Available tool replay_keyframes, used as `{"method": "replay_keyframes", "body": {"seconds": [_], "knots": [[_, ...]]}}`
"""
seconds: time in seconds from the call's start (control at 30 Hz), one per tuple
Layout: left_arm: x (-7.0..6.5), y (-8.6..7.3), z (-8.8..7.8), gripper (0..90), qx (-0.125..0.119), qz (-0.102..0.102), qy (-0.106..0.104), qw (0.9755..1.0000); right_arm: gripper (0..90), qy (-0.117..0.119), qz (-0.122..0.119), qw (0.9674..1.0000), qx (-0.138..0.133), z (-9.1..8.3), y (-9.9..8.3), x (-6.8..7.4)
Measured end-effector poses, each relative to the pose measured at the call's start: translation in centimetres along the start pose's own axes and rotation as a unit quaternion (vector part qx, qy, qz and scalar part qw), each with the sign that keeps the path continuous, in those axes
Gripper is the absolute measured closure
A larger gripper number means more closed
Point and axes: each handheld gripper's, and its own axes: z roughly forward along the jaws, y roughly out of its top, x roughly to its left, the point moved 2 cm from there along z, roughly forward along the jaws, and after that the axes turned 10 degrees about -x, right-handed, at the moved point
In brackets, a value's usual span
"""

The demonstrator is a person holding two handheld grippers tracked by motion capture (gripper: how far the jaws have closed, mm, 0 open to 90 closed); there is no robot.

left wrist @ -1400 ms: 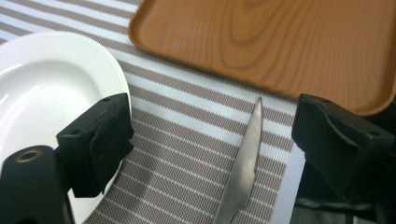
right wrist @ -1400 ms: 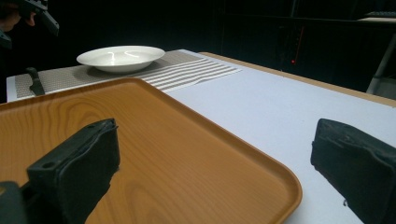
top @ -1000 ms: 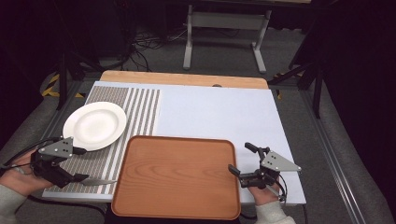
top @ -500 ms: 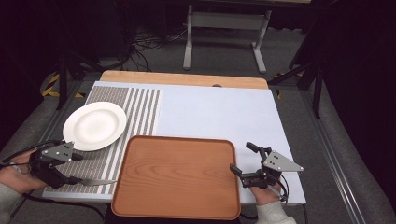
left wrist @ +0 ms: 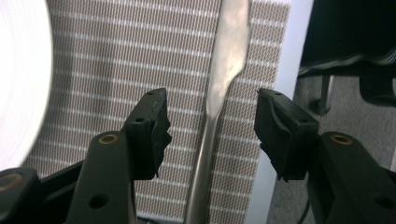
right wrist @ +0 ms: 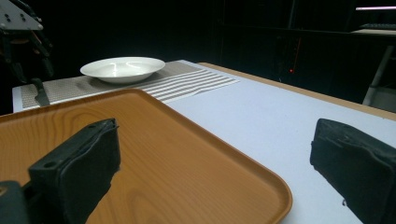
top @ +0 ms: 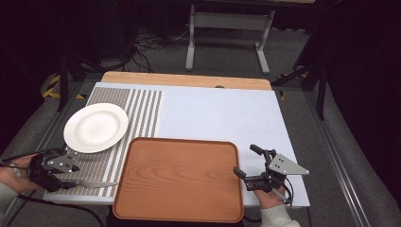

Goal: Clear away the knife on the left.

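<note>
A table knife (top: pixel 92 184) lies on the striped mat (top: pixel 142 109) near the table's front left edge, blade pointing right. My left gripper (top: pixel 66 175) is at its handle end, open. In the left gripper view the knife (left wrist: pixel 208 140) lies between the spread jaws, neither jaw touching it. A white plate (top: pixel 96 127) rests on the mat just behind. A wooden tray (top: pixel 179 177) sits empty at the front centre. My right gripper (top: pixel 245 160) stands open beside the tray's right rim, holding nothing; its jaws straddle the tray's corner (right wrist: pixel 261 186).
The light table top (top: pixel 217 113) stretches behind the tray, with a wooden strip (top: pixel 184 80) along its far edge. A metal stand (top: pixel 227 28) and cables lie on the floor beyond. The plate (right wrist: pixel 122 69) and the left gripper (right wrist: pixel 23 28) appear far off in the right gripper view.
My left gripper has drawn back a little to the left along the knife's handle. The knife, plate and tray have stayed put; the right gripper has hardly moved.
</note>
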Motion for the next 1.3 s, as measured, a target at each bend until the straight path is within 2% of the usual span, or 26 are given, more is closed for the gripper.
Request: {"method": "replay_keyframes", "body": {"seconds": [0.2,0.33,0.53,0.67,0.73,0.77,0.87,0.9,1.0,1.07,1.3], "knots": [[0.3,-0.4,0.4,49.3,0.026,0.000,-0.005,0.9997,2.1,-0.001,0.001,1.0000,-0.002,-0.1,0.0,0.0],[0.3,-0.3,1.0,52.9,0.058,0.017,-0.010,0.9981,2.1,-0.001,0.001,1.0000,-0.003,-0.2,0.1,0.0],[0.2,0.0,1.2,58.3,0.061,0.023,-0.013,0.9978,2.1,-0.001,0.001,1.0000,-0.004,-0.2,0.1,0.0],[0.2,0.1,1.6,64.9,0.073,0.037,-0.020,0.9964,2.1,-0.001,0.001,1.0000,-0.003,-0.2,0.1,0.0],[0.2,0.2,1.6,67.1,0.075,0.042,-0.020,0.9961,2.2,-0.001,0.000,1.0000,-0.004,-0.2,0.1,0.0],[0.2,0.3,1.7,71.2,0.073,0.043,-0.021,0.9962,2.2,0.000,0.001,1.0000,-0.004,-0.2,0.1,0.0],[0.2,0.5,1.8,73.9,0.070,0.045,-0.025,0.9963,2.3,0.001,0.004,1.0000,-0.004,-0.2,0.0,0.0],[0.2,0.6,1.9,75.3,0.076,0.053,-0.025,0.9954,2.3,0.001,0.004,1.0000,-0.004,-0.2,0.0,0.0],[0.1,0.6,2.3,77.5,0.093,0.065,-0.020,0.9934,2.3,0.002,0.006,1.0000,-0.004,-0.1,0.0,0.0],[0.0,0.6,2.4,78.1,0.096,0.068,-0.018,0.9929,2.4,0.002,0.007,1.0000,-0.006,-0.2,0.0,-0.1],[0.0,0.5,2.4,79.3,0.094,0.074,-0.018,0.9926,2.5,0.001,0.010,0.9999,-0.010,-0.3,0.1,-0.1]]}}
